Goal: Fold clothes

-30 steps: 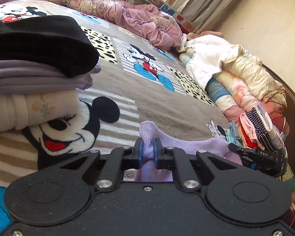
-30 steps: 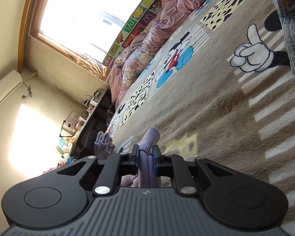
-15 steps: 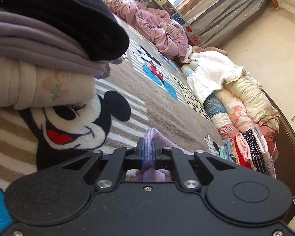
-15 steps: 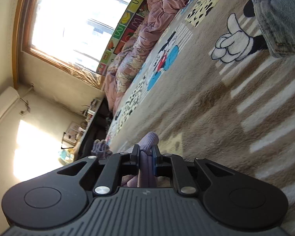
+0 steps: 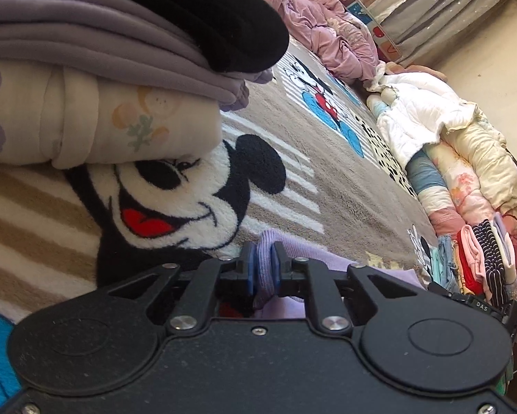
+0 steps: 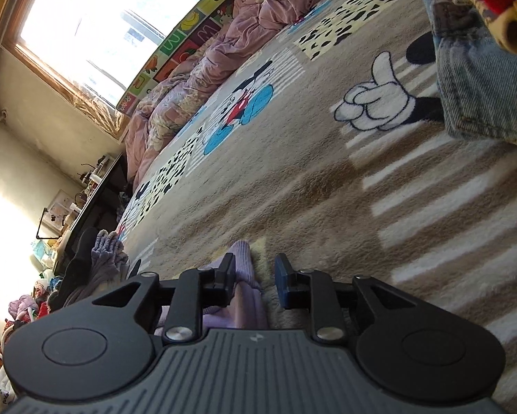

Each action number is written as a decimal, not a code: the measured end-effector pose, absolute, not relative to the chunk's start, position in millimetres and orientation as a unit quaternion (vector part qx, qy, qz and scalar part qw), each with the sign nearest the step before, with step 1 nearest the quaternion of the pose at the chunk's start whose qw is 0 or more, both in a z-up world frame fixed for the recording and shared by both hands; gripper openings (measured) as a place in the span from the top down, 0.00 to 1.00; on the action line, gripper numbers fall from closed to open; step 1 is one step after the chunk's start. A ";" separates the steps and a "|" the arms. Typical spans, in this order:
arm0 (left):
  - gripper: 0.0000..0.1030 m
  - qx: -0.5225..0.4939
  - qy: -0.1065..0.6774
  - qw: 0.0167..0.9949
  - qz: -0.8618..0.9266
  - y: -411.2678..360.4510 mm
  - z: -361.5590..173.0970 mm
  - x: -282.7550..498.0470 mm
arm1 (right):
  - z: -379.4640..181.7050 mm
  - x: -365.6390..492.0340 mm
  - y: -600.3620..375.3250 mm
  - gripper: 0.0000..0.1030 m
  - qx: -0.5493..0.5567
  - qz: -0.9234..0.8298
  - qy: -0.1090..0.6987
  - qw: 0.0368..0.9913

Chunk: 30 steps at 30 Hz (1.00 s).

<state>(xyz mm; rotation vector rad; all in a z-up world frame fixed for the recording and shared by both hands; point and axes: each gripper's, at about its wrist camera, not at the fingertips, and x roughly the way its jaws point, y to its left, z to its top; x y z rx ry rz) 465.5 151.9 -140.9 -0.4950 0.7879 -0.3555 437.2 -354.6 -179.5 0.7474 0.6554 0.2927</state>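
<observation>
The right tongs [image 6: 255, 276] are now gaping wide, having released the lilac garment [image 6: 244, 258]; the left tongs [image 5: 261, 265] are still pinching its fold [image 5: 264, 269].

A home bedroom is showing: a cartoon blanket [image 5: 320, 186] is covering the bed, quilts [image 5: 465, 158] are lying folded, a window [image 6: 96, 31] is glowing.

Two grippers: left gripper [image 5: 261, 269], right gripper [image 6: 255, 276]; one lilac garment [image 5: 313, 258]; one stack [image 5: 120, 69] of three folded items near left; one Mickey blanket [image 5: 327, 186]
</observation>
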 end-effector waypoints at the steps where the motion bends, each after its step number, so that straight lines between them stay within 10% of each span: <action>1: 0.74 -0.226 0.374 0.885 -0.162 150.4 -135.0 461.5 | -174.4 435.2 -357.7 0.70 0.353 0.142 0.308 0.872; 3: 0.37 -0.202 0.365 0.897 -0.145 147.4 -123.1 453.4 | -164.2 431.0 -362.8 0.70 0.348 0.154 0.297 0.876; 8: 0.00 -0.146 0.337 0.924 -0.108 139.9 -94.0 432.1 | -140.6 427.4 -351.6 0.70 0.321 0.226 0.285 0.875; 10: 0.00 -0.146 0.319 0.926 -0.138 135.5 -91.3 425.7 | -135.8 427.7 -344.1 0.70 0.307 0.248 0.287 0.873; 21: 0.79 -0.150 0.402 0.883 -0.188 101.8 -139.2 454.7 | -161.6 433.8 -327.0 0.72 0.268 0.240 0.345 0.867; 30: 0.88 -0.188 0.411 0.878 -0.156 115.1 -138.1 454.3 | -175.0 431.2 -345.6 0.89 0.323 0.220 0.354 0.850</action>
